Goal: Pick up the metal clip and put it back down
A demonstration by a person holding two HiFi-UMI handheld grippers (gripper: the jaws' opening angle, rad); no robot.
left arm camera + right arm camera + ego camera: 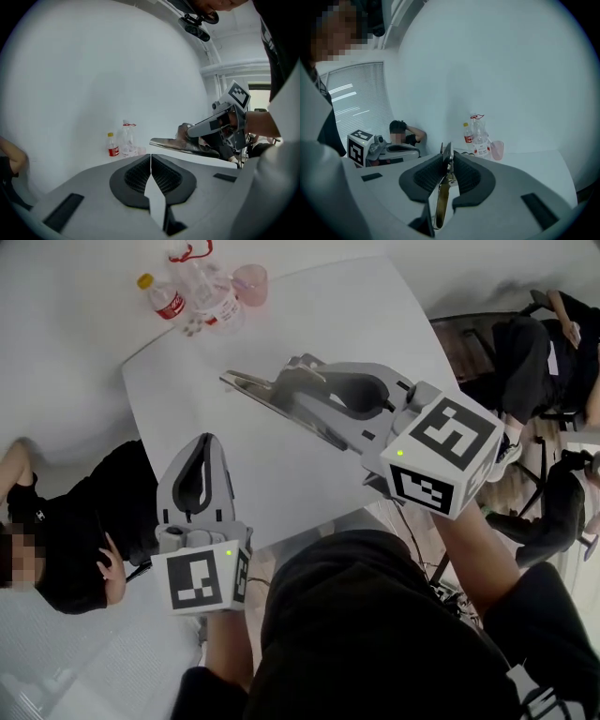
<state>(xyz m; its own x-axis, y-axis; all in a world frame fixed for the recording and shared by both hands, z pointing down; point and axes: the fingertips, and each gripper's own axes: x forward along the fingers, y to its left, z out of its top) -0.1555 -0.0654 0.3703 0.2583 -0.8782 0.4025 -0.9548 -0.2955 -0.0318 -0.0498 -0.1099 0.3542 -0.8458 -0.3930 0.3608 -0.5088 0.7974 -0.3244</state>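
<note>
The metal clip (258, 390) is long and silvery, and it hangs in the air above the white table (187, 399). My right gripper (295, 381) is shut on it, and the clip's end sticks out past the fingertips to the upper left. In the right gripper view the clip (444, 187) stands on edge between the black pads. My left gripper (206, 442) is lower left of it, shut with nothing in it; its pads meet in the left gripper view (150, 159). That view also catches the clip (180, 145) from the side.
Two plastic bottles (192, 296) and a pink cup (251, 282) stand at the table's far corner. A person in black (75, 531) sits at the left of the table. Another person sits on a chair (539, 343) at the right.
</note>
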